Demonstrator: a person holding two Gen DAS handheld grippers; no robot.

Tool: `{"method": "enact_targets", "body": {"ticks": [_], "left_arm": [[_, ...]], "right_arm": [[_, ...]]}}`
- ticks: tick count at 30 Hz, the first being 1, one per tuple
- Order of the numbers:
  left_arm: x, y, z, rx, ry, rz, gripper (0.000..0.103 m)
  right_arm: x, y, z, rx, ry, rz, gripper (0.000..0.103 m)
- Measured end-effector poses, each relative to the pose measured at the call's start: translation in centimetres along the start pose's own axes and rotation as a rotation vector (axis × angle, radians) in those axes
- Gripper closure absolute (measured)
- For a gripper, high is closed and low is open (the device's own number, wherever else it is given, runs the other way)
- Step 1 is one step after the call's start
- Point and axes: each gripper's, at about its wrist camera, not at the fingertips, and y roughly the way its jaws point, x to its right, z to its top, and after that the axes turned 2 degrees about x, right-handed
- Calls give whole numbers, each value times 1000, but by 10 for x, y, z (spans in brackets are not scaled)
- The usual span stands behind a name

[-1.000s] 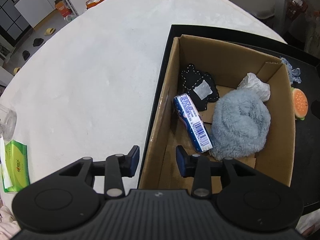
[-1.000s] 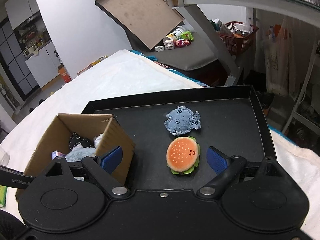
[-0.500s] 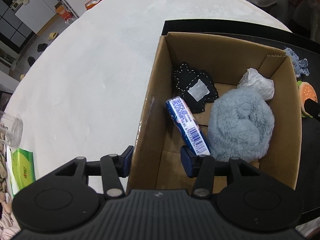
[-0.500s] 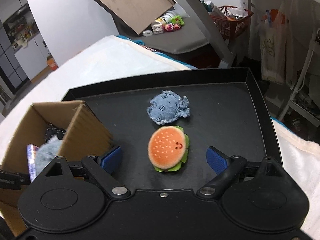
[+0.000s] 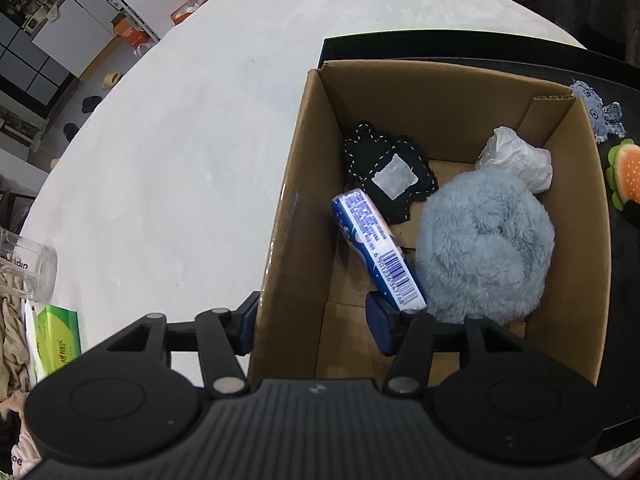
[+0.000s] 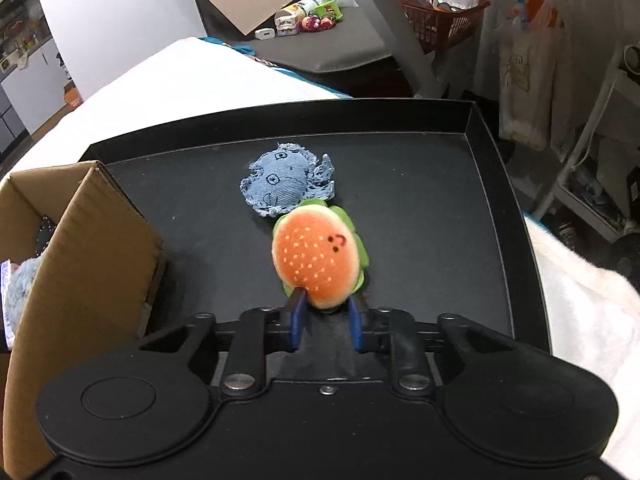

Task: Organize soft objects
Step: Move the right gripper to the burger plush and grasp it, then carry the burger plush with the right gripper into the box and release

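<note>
My right gripper (image 6: 325, 316) is closing, its blue pads pinching the near end of an orange burger plush (image 6: 316, 256) on the black tray (image 6: 420, 184). A denim animal plush (image 6: 280, 188) lies just beyond, touching the burger. The cardboard box (image 5: 440, 92) holds a fluffy blue plush (image 5: 484, 240), a black stitched pad (image 5: 384, 168), a blue tissue pack (image 5: 376, 248) and crumpled white paper (image 5: 516, 156). My left gripper (image 5: 312, 320) is opening and straddles the box's near left wall, one finger outside, one inside. The burger plush (image 5: 626, 172) shows at the right edge there.
The box (image 6: 100, 240) stands on the tray's left part. White cloth (image 5: 180, 140) covers the table left of the tray. A green packet (image 5: 56, 336) and a clear jar (image 5: 28, 264) sit at its near left edge. A red basket (image 6: 444, 16) stands far behind.
My right gripper dropped toward the burger plush and its jaws went from wide apart to pinching it. My left gripper's jaws spread wider across the box wall.
</note>
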Motion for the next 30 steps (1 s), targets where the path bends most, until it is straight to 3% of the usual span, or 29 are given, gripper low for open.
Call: {"method": "enact_targets", "body": {"ticks": [8,19,30], "left_arm": [[-5,-5,-6,12,-6,-16,49],[-13,-16,-11,34,-16,-30,49],[-28,-18,-12,46,-54,-62,49]], "right_arm": [[5,-11,-1,2,31,22,97],[9,-29,-7,28,47,17,100],[-3,-48,-1,63,-38,33,101]]}}
